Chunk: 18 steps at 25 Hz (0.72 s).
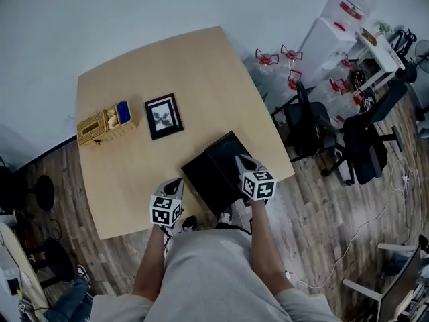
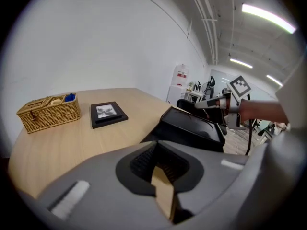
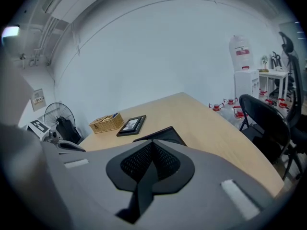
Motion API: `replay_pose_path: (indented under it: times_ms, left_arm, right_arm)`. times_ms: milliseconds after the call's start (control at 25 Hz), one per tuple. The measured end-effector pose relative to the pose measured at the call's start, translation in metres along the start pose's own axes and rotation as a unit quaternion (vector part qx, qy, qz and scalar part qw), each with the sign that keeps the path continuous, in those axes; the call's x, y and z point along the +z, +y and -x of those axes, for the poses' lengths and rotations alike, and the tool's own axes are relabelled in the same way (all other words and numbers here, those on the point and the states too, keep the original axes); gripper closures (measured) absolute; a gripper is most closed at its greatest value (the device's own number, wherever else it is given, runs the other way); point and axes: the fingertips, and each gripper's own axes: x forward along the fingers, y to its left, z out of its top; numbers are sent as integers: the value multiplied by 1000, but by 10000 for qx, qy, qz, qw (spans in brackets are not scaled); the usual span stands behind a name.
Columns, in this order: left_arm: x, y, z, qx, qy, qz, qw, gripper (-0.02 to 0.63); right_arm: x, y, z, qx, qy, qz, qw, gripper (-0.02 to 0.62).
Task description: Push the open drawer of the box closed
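Right tongs (image 1: 242, 159) closed — by the black box (image 1: 208, 180)

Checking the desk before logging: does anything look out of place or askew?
Yes: the black box at the table's near edge has its drawer pulled out. The wicker basket and picture frame look in order.

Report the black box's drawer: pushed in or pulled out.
Pulled out: the drawer juts from the black box toward the person.
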Motion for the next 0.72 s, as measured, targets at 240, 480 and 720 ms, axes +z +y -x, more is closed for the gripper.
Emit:
replay_pose_path:
  times_ms: [240,480,720]
  left_arm:
    - [-18,-11,-2,62,30,-54,10000,554]
    - [-31,-22,-8,11,15,-120,9999,554]
    - [-49,-29,-12,-307,83,-178,9993,553]
  right_arm:
    - [-1,-9,-3,474,346,462,9972,592]
    - [-6,-17,-13,1135,680,995,9862,592]
    - [-21,-2,-25,1769,1298,1566,9630,592]
